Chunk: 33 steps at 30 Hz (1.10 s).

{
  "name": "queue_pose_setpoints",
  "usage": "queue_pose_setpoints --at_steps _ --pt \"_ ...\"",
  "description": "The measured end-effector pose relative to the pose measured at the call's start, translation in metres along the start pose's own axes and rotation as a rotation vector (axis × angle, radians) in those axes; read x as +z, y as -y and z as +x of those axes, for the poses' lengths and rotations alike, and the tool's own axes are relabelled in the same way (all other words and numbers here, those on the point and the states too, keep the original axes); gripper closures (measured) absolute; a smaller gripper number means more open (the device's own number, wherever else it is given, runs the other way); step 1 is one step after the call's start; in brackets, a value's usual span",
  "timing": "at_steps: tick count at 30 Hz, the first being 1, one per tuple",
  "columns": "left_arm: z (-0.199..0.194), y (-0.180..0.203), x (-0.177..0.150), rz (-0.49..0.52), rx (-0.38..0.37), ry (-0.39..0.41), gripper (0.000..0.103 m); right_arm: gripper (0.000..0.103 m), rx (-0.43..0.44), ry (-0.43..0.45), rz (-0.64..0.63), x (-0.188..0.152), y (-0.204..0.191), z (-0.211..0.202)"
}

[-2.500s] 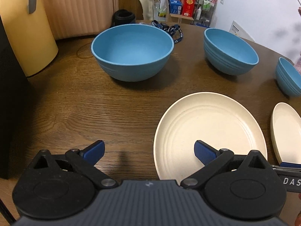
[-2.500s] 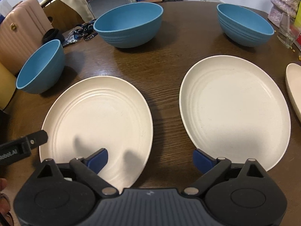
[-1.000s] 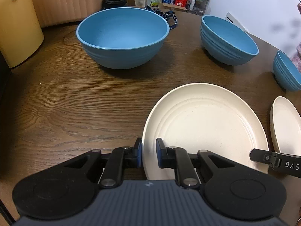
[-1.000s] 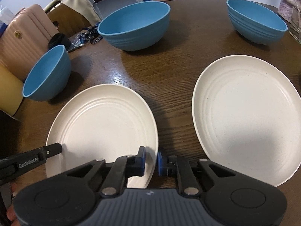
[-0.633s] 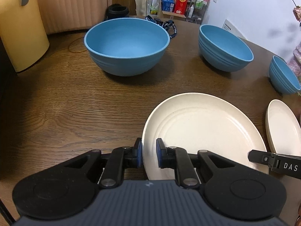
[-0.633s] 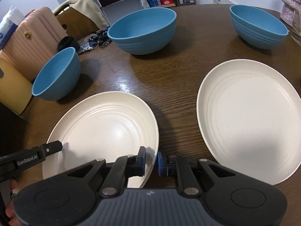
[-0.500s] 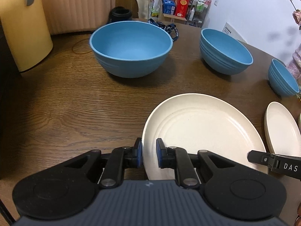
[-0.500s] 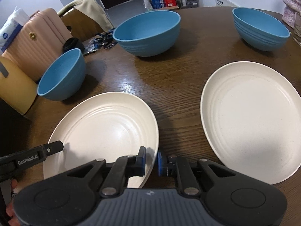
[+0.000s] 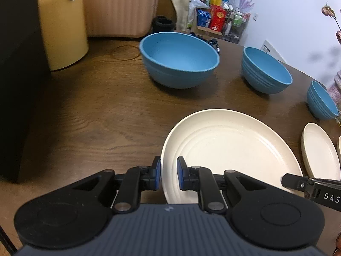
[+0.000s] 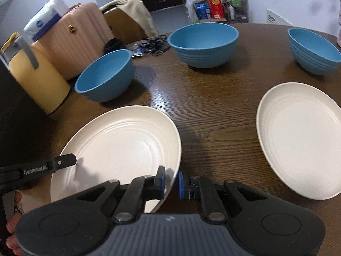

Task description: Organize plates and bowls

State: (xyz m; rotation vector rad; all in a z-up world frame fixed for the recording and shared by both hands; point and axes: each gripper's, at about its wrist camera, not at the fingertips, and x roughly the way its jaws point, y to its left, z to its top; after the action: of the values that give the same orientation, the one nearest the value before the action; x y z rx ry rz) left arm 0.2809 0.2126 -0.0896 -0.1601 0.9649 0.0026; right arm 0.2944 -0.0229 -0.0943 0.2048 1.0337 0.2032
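One cream plate (image 9: 230, 149) (image 10: 123, 145) is held by both grippers at once and looks slightly raised above the brown table (image 9: 96, 115). My left gripper (image 9: 168, 176) is shut on its near-left rim. My right gripper (image 10: 171, 181) is shut on its near-right rim. Each gripper's finger shows in the other's view, at the plate's edge. A second cream plate (image 10: 298, 138) (image 9: 319, 151) lies flat to the right. Three blue bowls stand beyond: a large one (image 9: 179, 57) (image 10: 104, 76), a medium one (image 9: 266, 70) (image 10: 202, 44) and a smaller one (image 9: 321, 100) (image 10: 313, 49).
A yellow jug (image 10: 36, 79) and a dark block (image 9: 19, 85) stand at the table's left edge. A pink suitcase (image 10: 74, 38) and a draped chair are behind. A black lanyard (image 10: 149, 44) lies near the far edge. Another plate's rim (image 9: 338, 149) shows at far right.
Both grippers, open earlier, have shut on opposite rims of the same plate. Over the last second they have risen with it, and the bowls now look farther off.
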Motion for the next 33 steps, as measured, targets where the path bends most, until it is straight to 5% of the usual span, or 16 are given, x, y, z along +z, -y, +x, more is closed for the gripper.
queue_pose_setpoints --at_steps 17,33 --pt "-0.036 -0.053 -0.051 -0.085 0.061 0.034 0.087 0.09 0.049 0.001 -0.176 -0.04 -0.054 -0.01" --pt "-0.026 -0.071 -0.07 -0.091 0.119 -0.002 0.087 0.09 0.031 -0.03 -0.266 -0.058 -0.08 0.009"
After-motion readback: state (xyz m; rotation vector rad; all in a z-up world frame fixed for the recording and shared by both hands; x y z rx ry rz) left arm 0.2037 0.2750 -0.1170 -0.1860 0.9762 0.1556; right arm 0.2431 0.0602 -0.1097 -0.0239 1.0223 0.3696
